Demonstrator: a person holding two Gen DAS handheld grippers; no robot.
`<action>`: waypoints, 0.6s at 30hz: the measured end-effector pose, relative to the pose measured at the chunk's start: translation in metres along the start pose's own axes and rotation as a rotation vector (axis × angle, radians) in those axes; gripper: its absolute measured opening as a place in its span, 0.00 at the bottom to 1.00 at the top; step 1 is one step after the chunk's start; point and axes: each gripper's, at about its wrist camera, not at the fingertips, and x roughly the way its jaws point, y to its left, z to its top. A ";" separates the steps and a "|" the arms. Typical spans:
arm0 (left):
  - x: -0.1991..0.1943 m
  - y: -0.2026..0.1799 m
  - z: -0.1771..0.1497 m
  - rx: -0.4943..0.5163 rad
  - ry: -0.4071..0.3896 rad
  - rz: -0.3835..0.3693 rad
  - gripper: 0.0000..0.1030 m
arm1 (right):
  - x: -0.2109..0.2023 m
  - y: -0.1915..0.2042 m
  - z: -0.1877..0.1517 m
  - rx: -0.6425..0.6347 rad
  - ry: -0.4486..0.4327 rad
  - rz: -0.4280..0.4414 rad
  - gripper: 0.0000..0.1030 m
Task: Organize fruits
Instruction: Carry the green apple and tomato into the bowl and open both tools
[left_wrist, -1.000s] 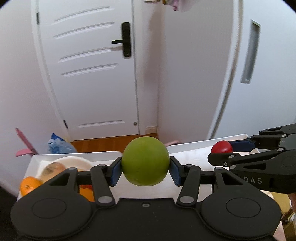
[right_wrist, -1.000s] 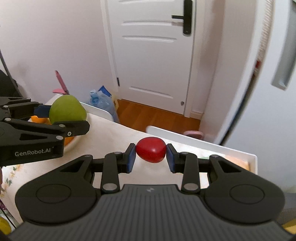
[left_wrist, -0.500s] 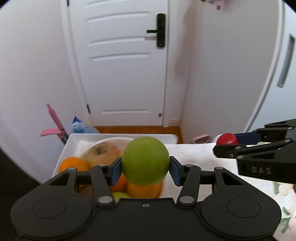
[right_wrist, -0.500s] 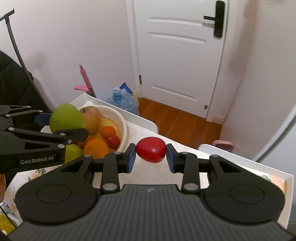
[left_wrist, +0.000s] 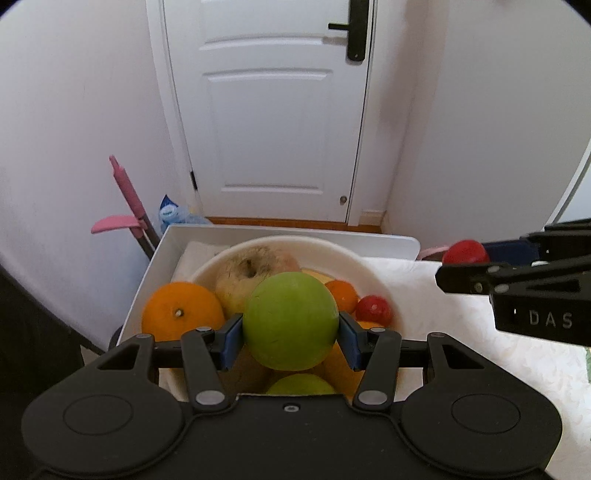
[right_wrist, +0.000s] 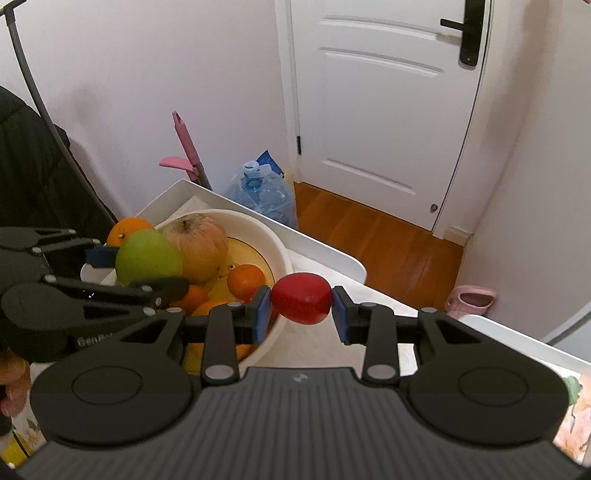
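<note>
The left gripper (left_wrist: 290, 334) pinches a green apple (left_wrist: 290, 321) between its blue pads (left_wrist: 232, 341), one pad pressed against each side of the fruit. The apple hangs above the white bowl (left_wrist: 369, 264), over the fruit lying inside it. The bowl stands in a white tray (left_wrist: 384, 242) at the left end of the table (left_wrist: 461, 369), close to the tray's far rim. In the bowl lie a large orange (left_wrist: 183, 310) at the left rim, a pale brownish apple (left_wrist: 251, 271) toward the far side, a small orange (left_wrist: 341, 293), a small red fruit (left_wrist: 373, 308) near the right rim, and a second green fruit (left_wrist: 301, 384) at the near side. The right gripper (right_wrist: 301, 312) pinches a red fruit (right_wrist: 301, 302) between its blue pads (right_wrist: 263, 314), which press on both its sides. This fruit is held just beside the bowl's right rim, above the patterned tablecloth. A second white tray (right_wrist: 517, 338) lies at the right end of the table.
</note>
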 end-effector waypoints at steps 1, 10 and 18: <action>0.002 0.001 -0.001 0.000 0.005 0.000 0.55 | 0.002 0.001 0.001 -0.001 0.001 0.002 0.49; 0.004 0.005 -0.009 0.004 -0.007 0.011 0.74 | 0.007 0.007 0.002 -0.016 0.010 0.008 0.49; -0.020 0.012 -0.012 -0.010 -0.049 0.029 0.87 | 0.002 0.013 0.004 -0.036 0.000 0.014 0.49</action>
